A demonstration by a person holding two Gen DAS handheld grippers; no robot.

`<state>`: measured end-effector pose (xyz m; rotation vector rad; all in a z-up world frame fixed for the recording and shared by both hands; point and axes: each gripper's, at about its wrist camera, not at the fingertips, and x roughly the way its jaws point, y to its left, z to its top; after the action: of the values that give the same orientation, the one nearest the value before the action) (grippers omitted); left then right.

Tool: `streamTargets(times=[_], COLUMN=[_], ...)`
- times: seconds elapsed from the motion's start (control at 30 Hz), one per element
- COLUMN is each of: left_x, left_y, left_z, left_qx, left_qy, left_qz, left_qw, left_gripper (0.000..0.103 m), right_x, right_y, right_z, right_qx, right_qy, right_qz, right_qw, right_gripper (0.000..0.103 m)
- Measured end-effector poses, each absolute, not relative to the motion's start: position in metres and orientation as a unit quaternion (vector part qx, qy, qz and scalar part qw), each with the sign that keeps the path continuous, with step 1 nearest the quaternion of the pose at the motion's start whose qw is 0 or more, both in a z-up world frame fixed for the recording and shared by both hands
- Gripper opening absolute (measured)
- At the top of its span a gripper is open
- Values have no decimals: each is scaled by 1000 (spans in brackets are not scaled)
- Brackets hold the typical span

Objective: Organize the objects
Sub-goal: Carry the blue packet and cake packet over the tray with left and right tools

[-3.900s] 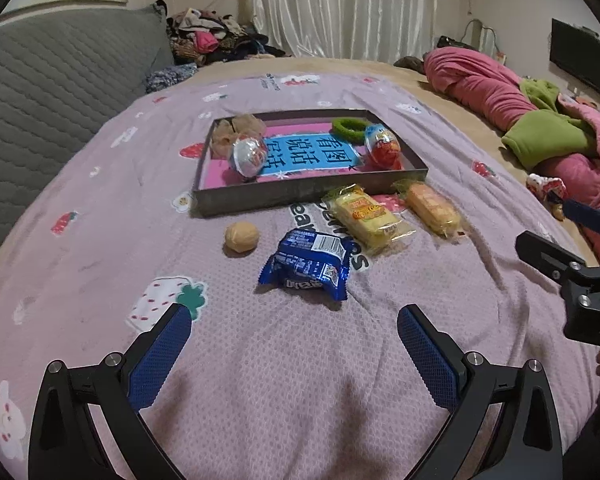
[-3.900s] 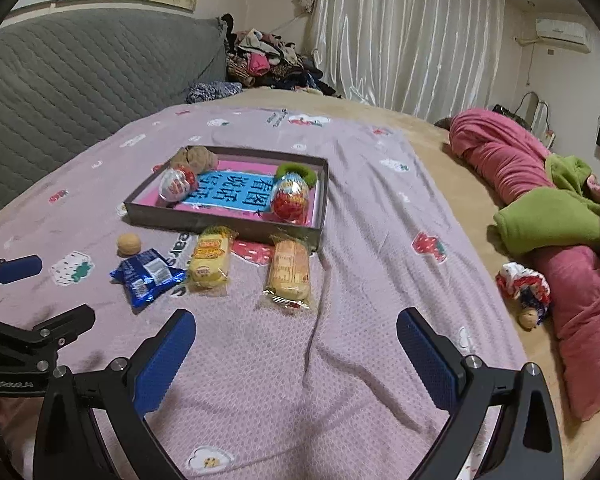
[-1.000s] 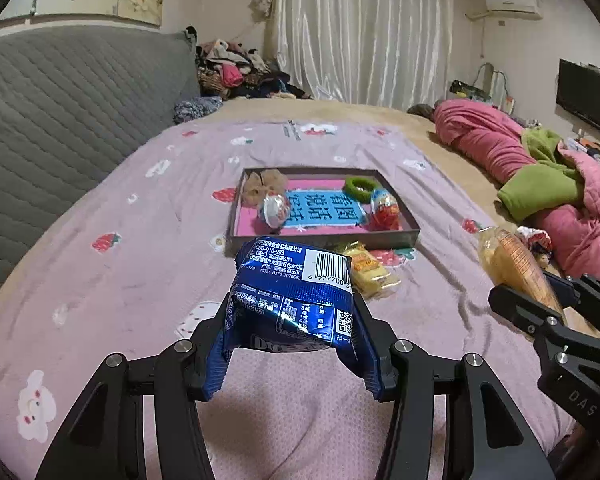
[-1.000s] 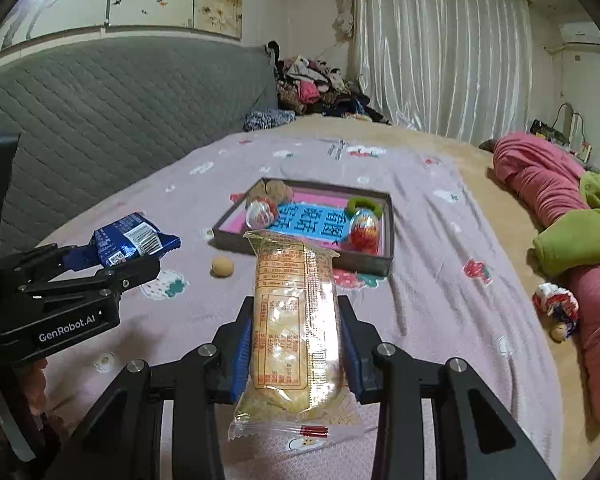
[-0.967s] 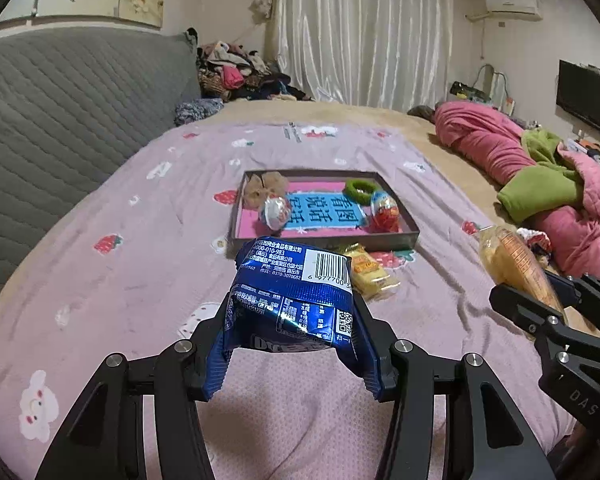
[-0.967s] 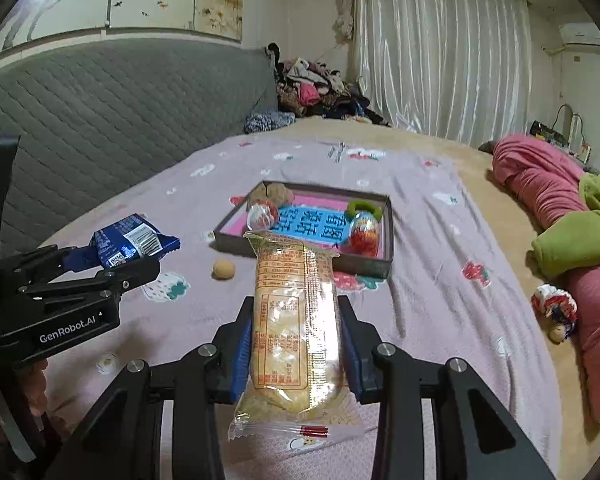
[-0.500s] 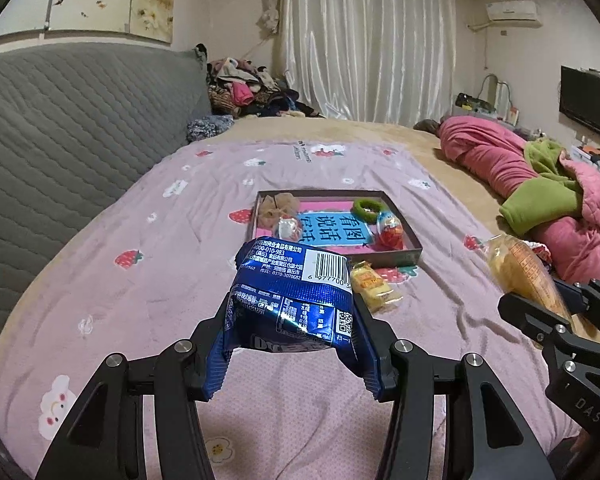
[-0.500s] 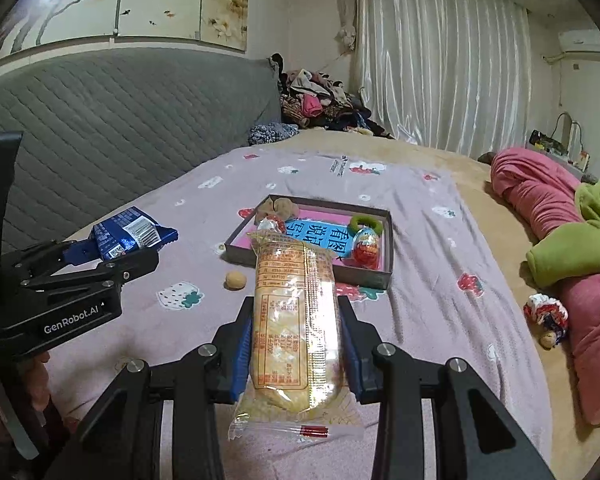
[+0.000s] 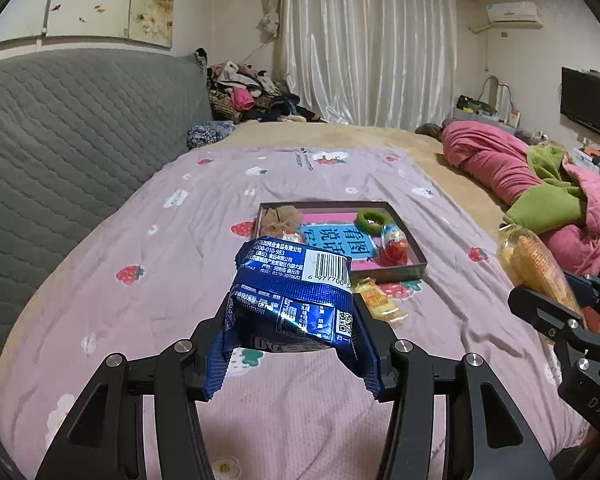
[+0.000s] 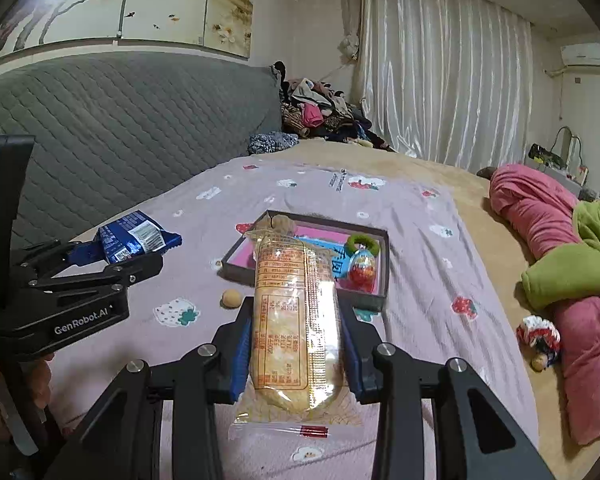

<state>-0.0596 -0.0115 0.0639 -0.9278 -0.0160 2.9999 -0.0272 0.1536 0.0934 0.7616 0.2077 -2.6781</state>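
Observation:
My left gripper (image 9: 296, 344) is shut on a blue cookie packet (image 9: 292, 292), held up above the lilac bedspread; the same packet (image 10: 136, 240) shows at the left of the right wrist view. My right gripper (image 10: 296, 340) is shut on a long yellow cake in clear wrap (image 10: 294, 320), also lifted; that cake (image 9: 532, 268) appears at the right edge of the left wrist view. Beyond both lies a dark shallow tray (image 9: 416, 270) with a pink and blue liner, holding a green ring (image 9: 372, 220), a toy egg (image 9: 394, 244) and a brown bow (image 9: 280, 216).
A second yellow snack pack (image 9: 378, 300) lies on the bedspread in front of the tray. A small round walnut (image 10: 231, 298) sits left of the tray. Pink and green bedding (image 10: 560, 256) is heaped along the right side. A grey quilted headboard (image 9: 60, 140) stands at the left.
Both grippers have risen with their packs still held, so the tray and bed look smaller and lower in both views. Nothing on the bed has shifted.

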Motion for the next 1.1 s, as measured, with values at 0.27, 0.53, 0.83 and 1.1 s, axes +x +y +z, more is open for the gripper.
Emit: streamTargets(times=[0.27, 0.53, 0.83, 1.1], left_x=[-92, -145, -216, -276], left_y=[-11, -16, -24, -28], left_z=[69, 88, 98, 75], left_qx=[-300, -289, -286, -302], left_qy=[0, 7, 14, 1], left_qz=[954, 957, 958, 953], left_qw=[5, 5, -3, 5], left_gripper=[55, 55, 55, 55], right_x=[-55, -106, -169, -224], right_y=[142, 128, 119, 116], right_z=[108, 123, 126, 106], right_qx=[260, 254, 251, 261], right_qy=[86, 102, 94, 91], right_qz=[-945, -945, -946, -945], right_qw=[179, 178, 180, 174], right_gripper=[39, 39, 39, 39])
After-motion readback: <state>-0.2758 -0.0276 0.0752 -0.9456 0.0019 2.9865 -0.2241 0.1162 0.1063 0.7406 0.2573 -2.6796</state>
